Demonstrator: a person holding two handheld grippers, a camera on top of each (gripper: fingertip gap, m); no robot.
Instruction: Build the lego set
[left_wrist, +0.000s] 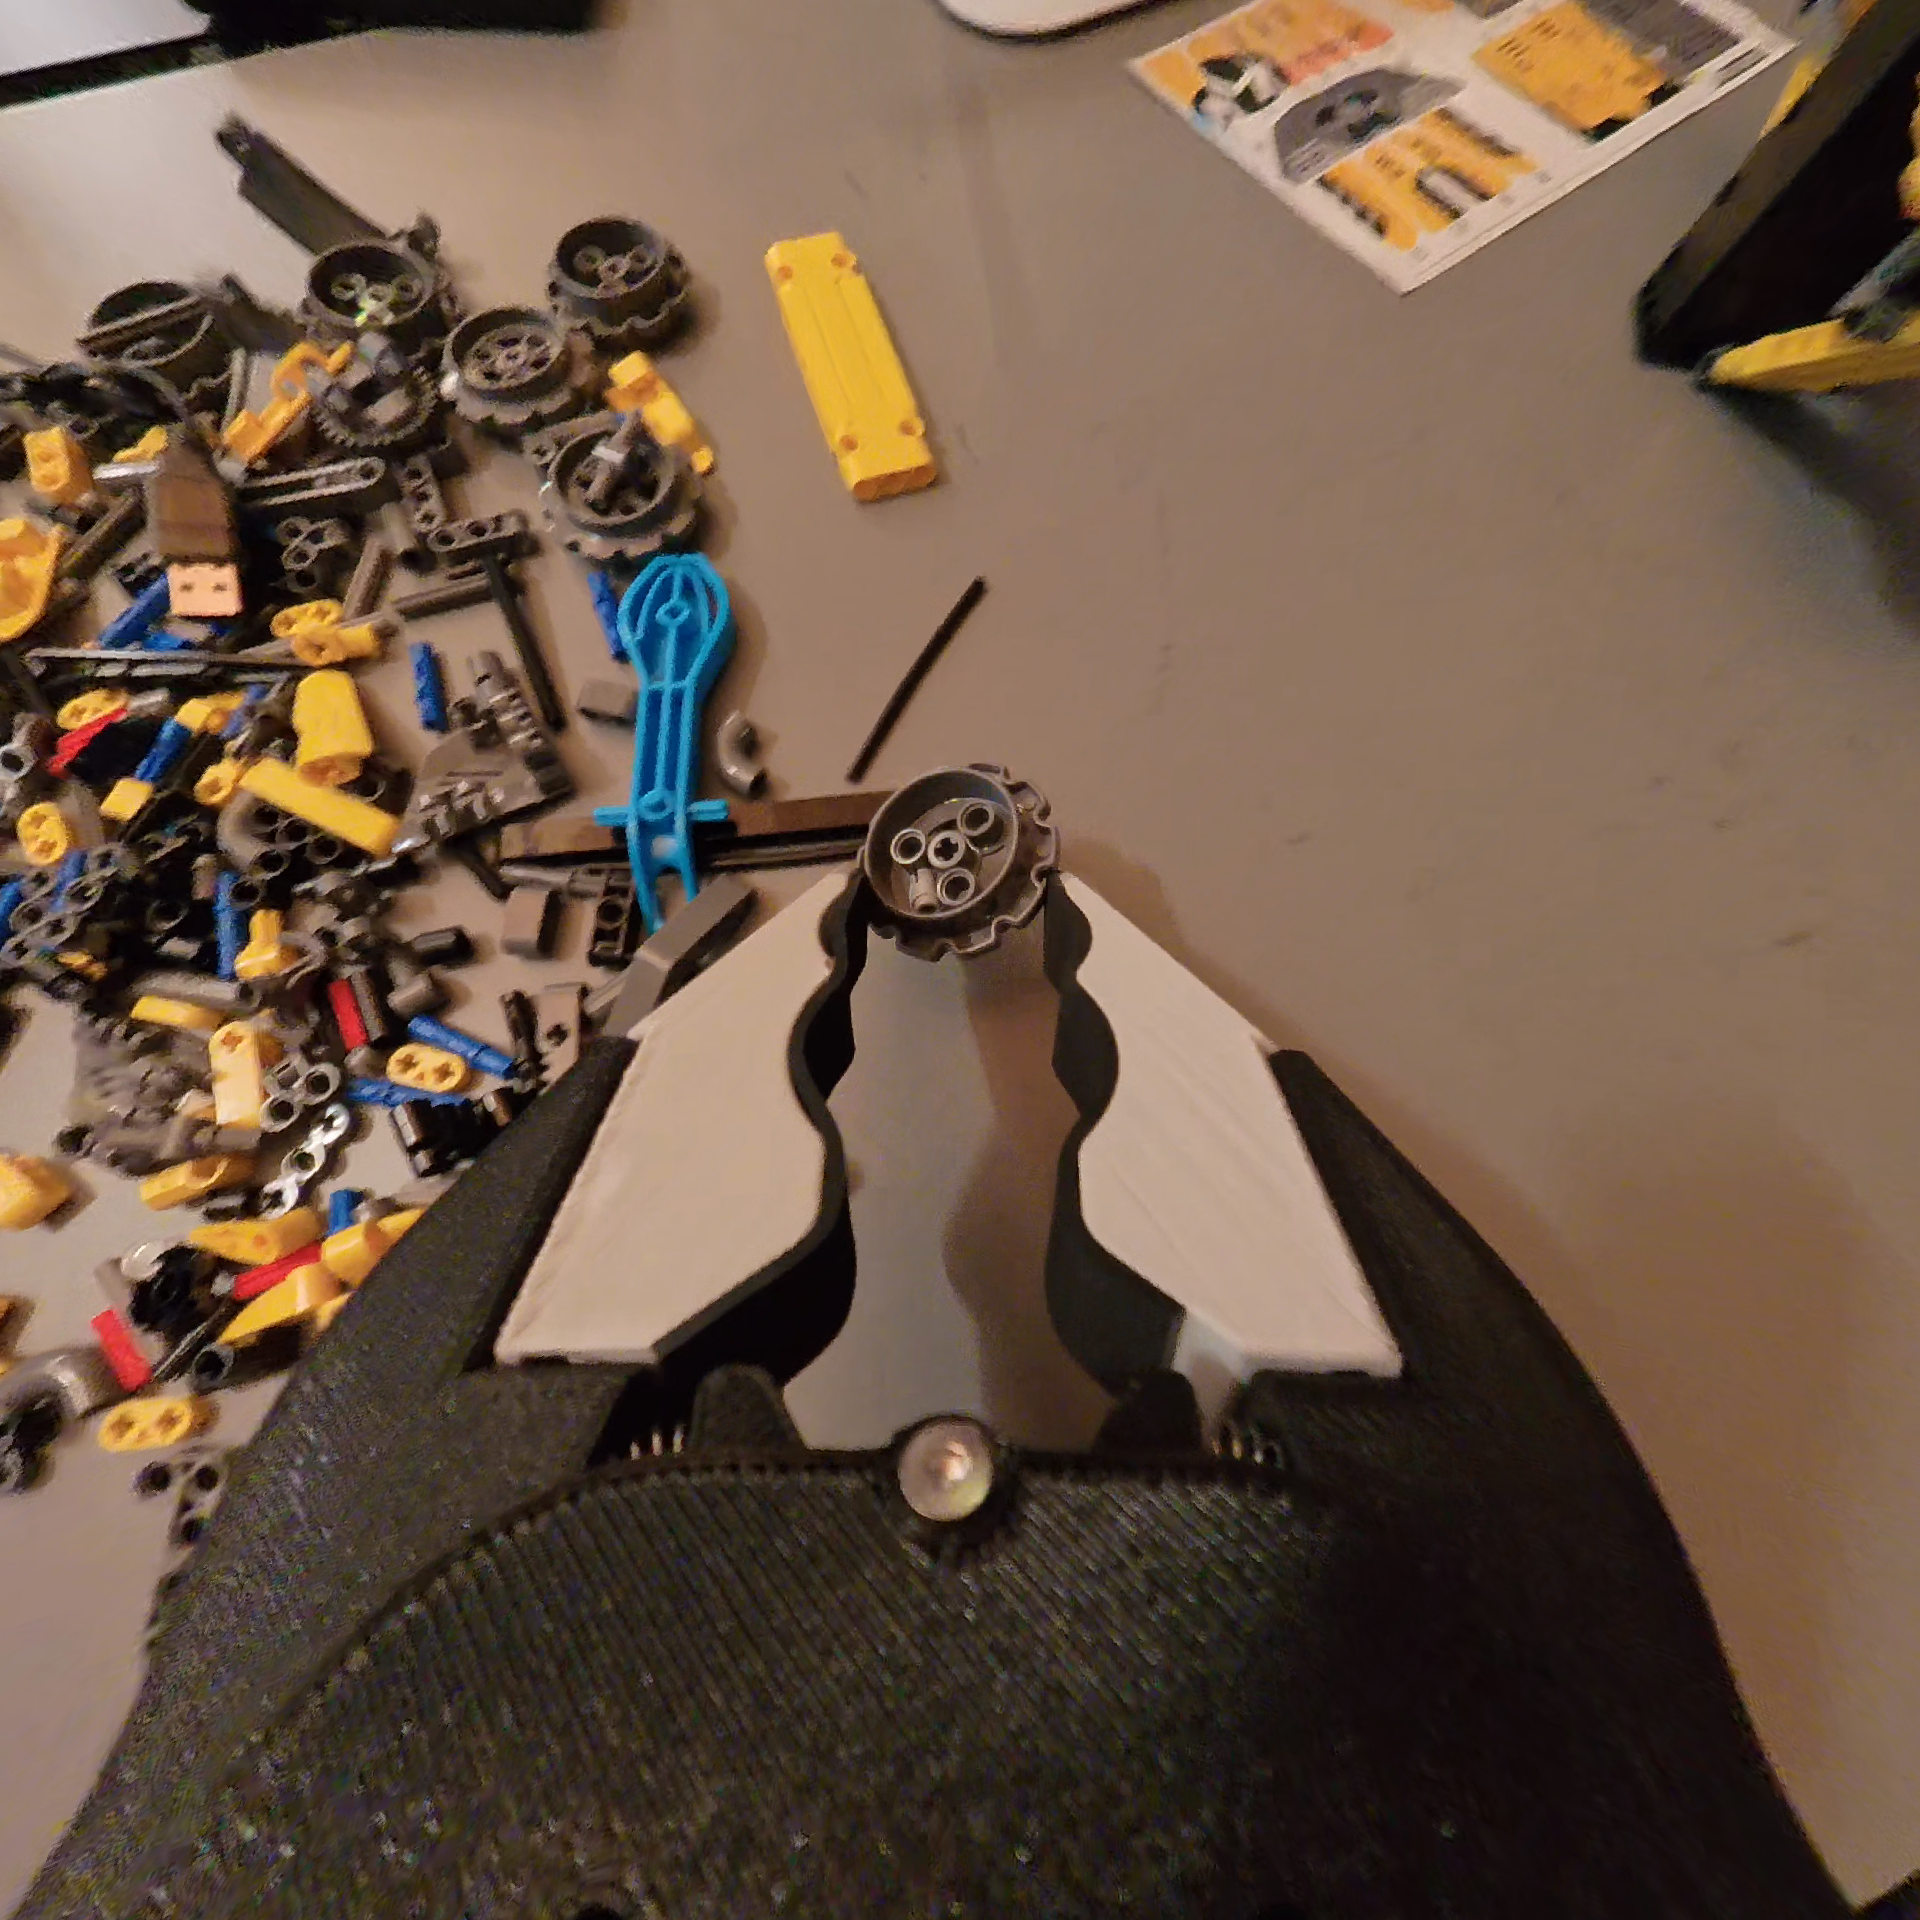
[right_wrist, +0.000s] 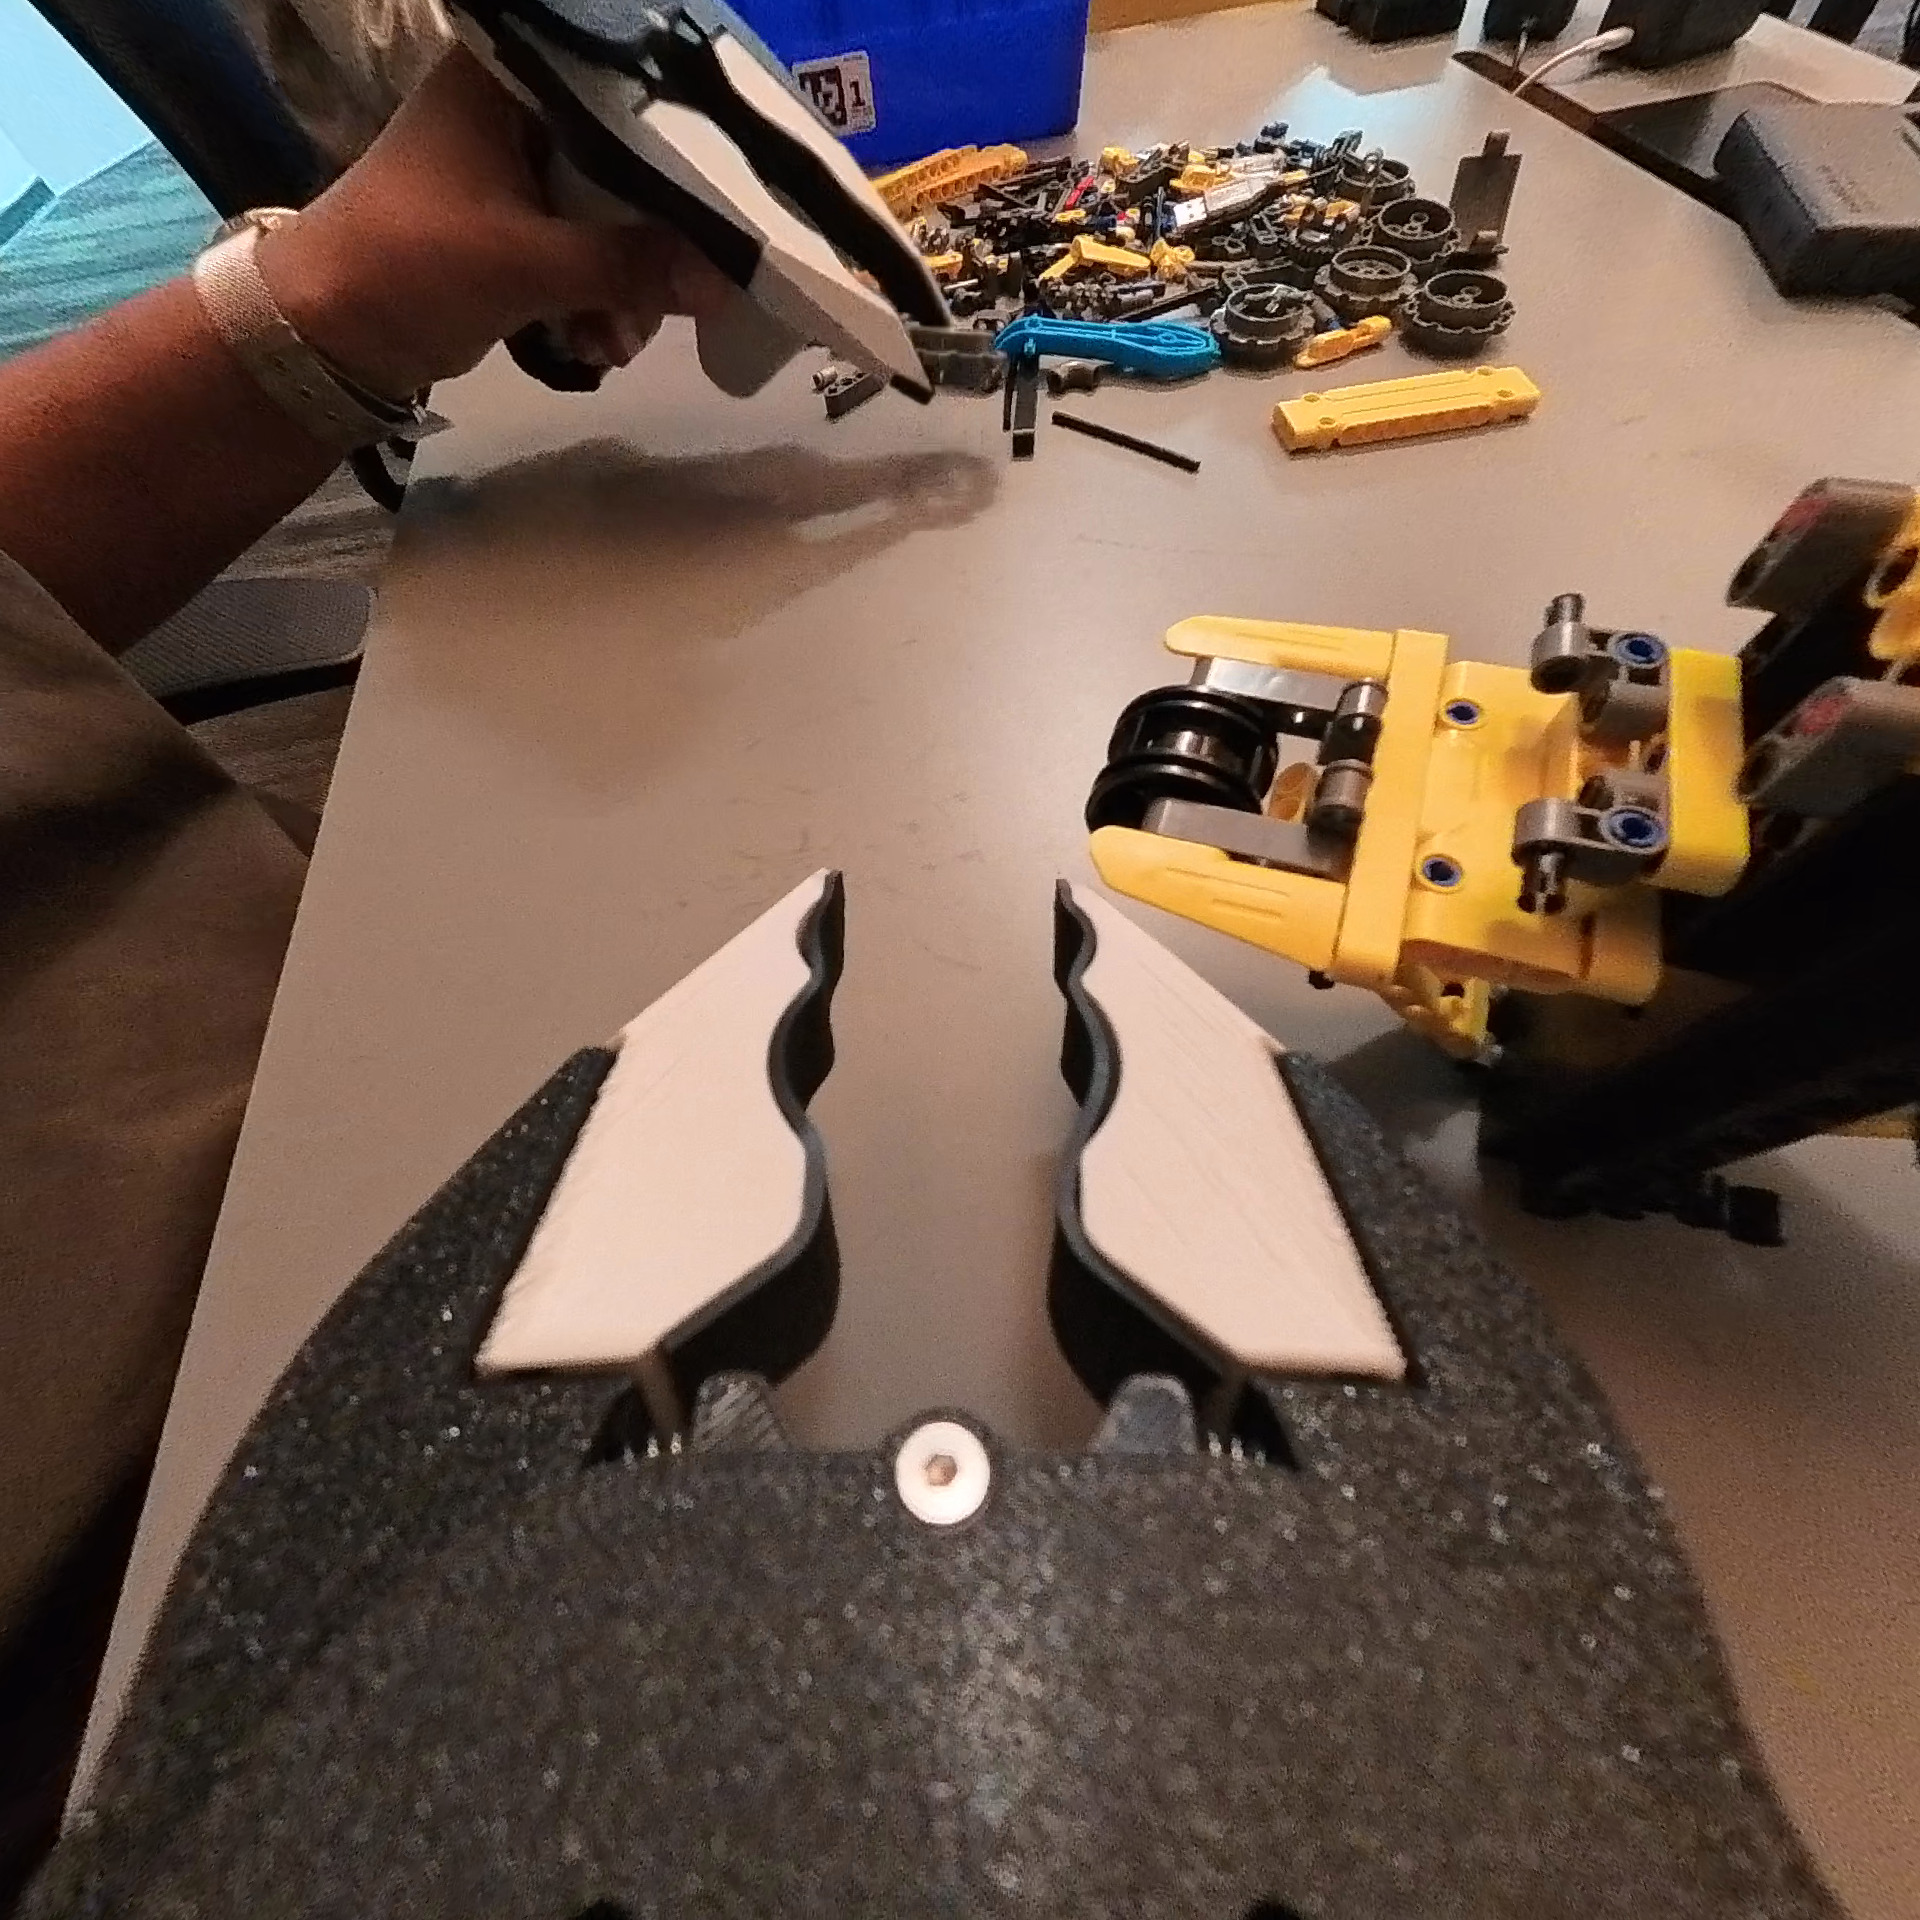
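Observation:
My left gripper (left_wrist: 951, 883) is shut on a dark grey toothed wheel (left_wrist: 951, 857) and holds it at its fingertips above the grey table (left_wrist: 1351, 727). The wheel's hollow hub faces up. The same gripper shows in the right wrist view (right_wrist: 925, 364), held by a person's hand, with the wheel (right_wrist: 961, 358) at its tip near the edge of the parts pile. My right gripper (right_wrist: 945, 904) is open and empty above bare table. A partly built yellow and black toy machine (right_wrist: 1455, 821) stands just to its right, its front roller (right_wrist: 1164, 769) close to the right fingertip.
A pile of loose yellow, black, grey and blue building parts (left_wrist: 260, 727) covers the table's left. A blue tool (left_wrist: 670, 717), a thin black axle (left_wrist: 920, 675) and a yellow panel (left_wrist: 847, 364) lie beside it. An instruction sheet (left_wrist: 1455, 125) lies far right. A blue bin (right_wrist: 935, 73) stands behind. The tips of one gripper are about 25 cm away from the tips of the other.

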